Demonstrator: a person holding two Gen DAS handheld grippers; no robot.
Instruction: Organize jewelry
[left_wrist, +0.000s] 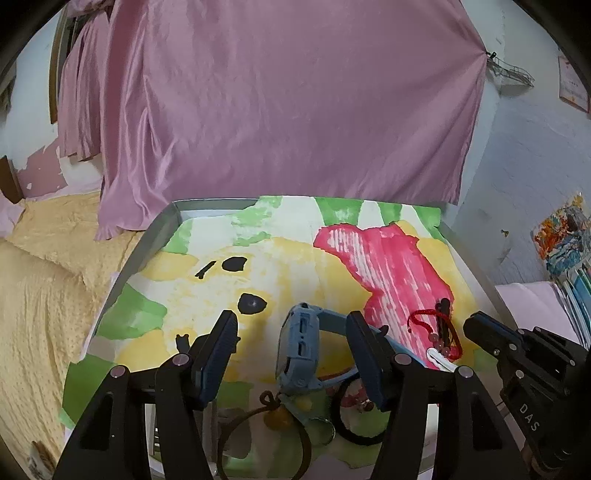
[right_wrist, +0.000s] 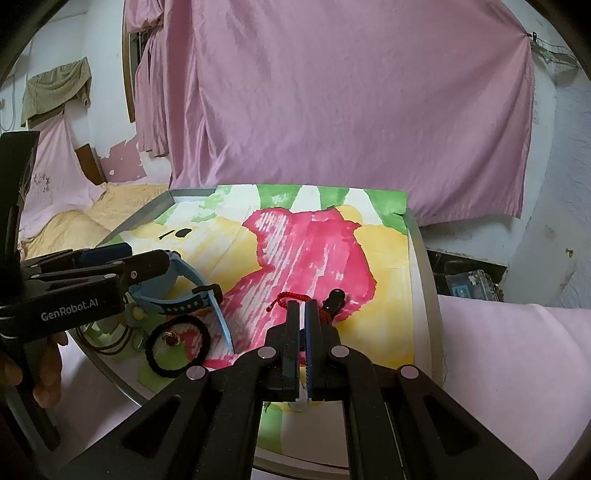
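Left wrist view first: the left gripper (left_wrist: 291, 325) has its jaws spread wide, one on each side of a blue watch (left_wrist: 299, 347) that's propped on its edge on the painted cloth (left_wrist: 207, 295) covering the tray (left_wrist: 147, 243). The pads aren't touching it, so nothing's grasped. Nearer the camera there's a brown cord loop (left_wrist: 264, 435) with a small knot, a black hair tie (left_wrist: 354, 413) and a little metal ring (left_wrist: 323, 432), all lying on the cloth. Off to the right is a red string bracelet (left_wrist: 436, 332) with a few pale beads, with a black clip (left_wrist: 443, 321) touching it and a white tag (left_wrist: 441, 360) at its near end. The right gripper (left_wrist: 476, 328) pokes in just beside that bracelet.

Right wrist view: the right gripper (right_wrist: 303, 306) has its jaws pinched nearly together right over the red string bracelet (right_wrist: 290, 297). Looks like they're closed on the cord, but the fingers hide the contact, so I can't tell for sure. The black clip (right_wrist: 334, 299) sits just right of the fingertips. On the left, the left gripper (right_wrist: 122, 258) straddles the blue watch (right_wrist: 184, 291), with the black hair tie (right_wrist: 177, 347) below its strap. A pink curtain (right_wrist: 332, 103) hangs behind the tray (right_wrist: 421, 280).
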